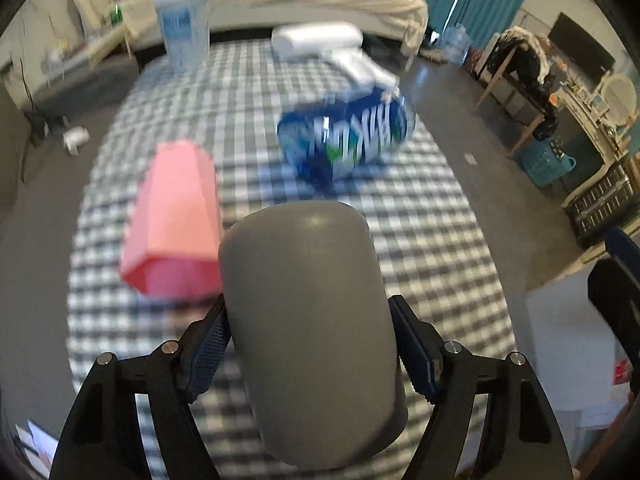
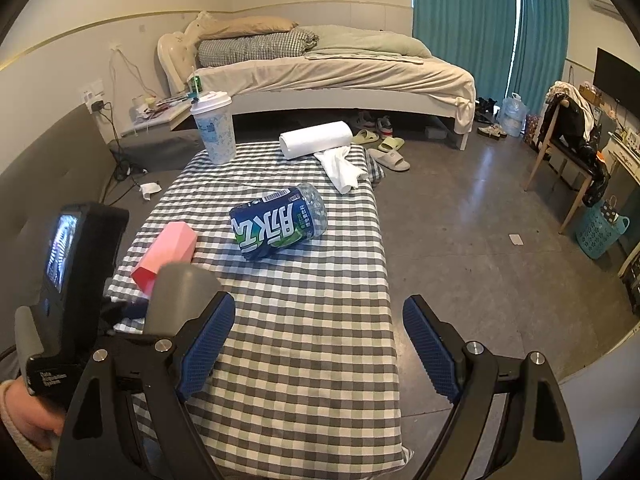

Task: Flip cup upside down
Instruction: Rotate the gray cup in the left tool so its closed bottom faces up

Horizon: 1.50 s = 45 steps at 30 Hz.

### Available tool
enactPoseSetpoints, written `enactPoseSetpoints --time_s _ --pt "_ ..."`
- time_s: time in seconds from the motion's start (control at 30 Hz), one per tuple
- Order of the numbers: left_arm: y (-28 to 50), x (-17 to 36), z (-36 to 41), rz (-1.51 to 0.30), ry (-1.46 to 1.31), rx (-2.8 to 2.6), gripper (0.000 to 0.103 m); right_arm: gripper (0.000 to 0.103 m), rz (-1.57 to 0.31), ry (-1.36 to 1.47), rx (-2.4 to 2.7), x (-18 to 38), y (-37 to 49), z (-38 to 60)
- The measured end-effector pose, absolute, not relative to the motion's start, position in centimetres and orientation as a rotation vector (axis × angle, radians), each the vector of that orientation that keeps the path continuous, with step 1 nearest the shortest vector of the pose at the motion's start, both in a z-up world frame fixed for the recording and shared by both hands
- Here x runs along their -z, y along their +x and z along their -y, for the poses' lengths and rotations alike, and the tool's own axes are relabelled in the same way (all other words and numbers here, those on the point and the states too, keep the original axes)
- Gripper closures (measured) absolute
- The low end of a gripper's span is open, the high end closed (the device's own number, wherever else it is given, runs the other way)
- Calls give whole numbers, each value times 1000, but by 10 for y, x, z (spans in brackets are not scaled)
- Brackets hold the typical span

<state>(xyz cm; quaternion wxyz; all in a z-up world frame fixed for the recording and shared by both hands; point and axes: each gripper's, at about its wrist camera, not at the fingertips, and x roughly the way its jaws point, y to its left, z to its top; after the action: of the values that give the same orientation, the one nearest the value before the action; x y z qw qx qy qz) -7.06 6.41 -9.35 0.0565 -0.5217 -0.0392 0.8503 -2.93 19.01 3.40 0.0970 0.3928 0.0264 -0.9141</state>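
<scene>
A grey cup [image 1: 312, 320] is clamped between the blue pads of my left gripper [image 1: 310, 344], its closed base pointing away from the camera, above the checkered tablecloth [image 1: 432, 248]. The left wrist view is motion-blurred. In the right wrist view the same grey cup [image 2: 180, 296] shows at the lower left, held by the left gripper unit [image 2: 76, 264] in a person's hand. My right gripper [image 2: 320, 344] is open and empty over the near part of the table [image 2: 320, 360].
A pink cup [image 1: 172, 220] lies on its side by the grey cup. A blue-labelled plastic jar [image 2: 278, 222] lies mid-table. A lidded drink cup [image 2: 214, 128], a paper towel roll [image 2: 316, 138] and a white cloth [image 2: 340, 166] sit at the far end. Floor drops off right.
</scene>
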Motion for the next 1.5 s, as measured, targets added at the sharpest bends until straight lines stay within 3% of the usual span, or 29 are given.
enactPoseSetpoints --time_s 0.2,0.3,0.53,0.77,0.83,0.87,1.07,1.13,1.2,1.4,1.5 --pt "-78 97 -68 84 -1376 -2700 25 17 -63 1160 2712 -35 -26 -188" --pt "-71 107 -77 -109 -1303 -2791 25 17 -62 1168 2710 -35 -26 -187" --pt "-51 112 -79 -94 -1264 -2749 26 17 -42 1192 2691 -35 -26 -179" --pt "-51 117 -85 -76 -1381 -2640 25 17 -48 1177 2702 -38 -19 -178" --pt "-54 109 -85 -62 -1413 -2621 18 17 -42 1173 2713 -40 -18 -182" --pt "-57 106 -83 -47 -1438 -2615 9 17 -36 1170 2719 -41 -18 -185" --pt "-85 97 -66 189 -1629 -2526 7 17 38 1126 2801 -55 -19 -213" --pt "-95 104 -69 224 -1706 -2457 9 17 78 1133 2817 -57 -23 -223" --pt "-100 110 -71 222 -1743 -2436 30 17 111 1140 2827 -58 -25 -231" --pt "-101 91 -69 265 -1614 -2496 30 17 97 1159 2814 -54 -29 -231" --pt "-88 73 -70 201 -1427 -2627 30 17 82 1164 2808 -52 -29 -227"
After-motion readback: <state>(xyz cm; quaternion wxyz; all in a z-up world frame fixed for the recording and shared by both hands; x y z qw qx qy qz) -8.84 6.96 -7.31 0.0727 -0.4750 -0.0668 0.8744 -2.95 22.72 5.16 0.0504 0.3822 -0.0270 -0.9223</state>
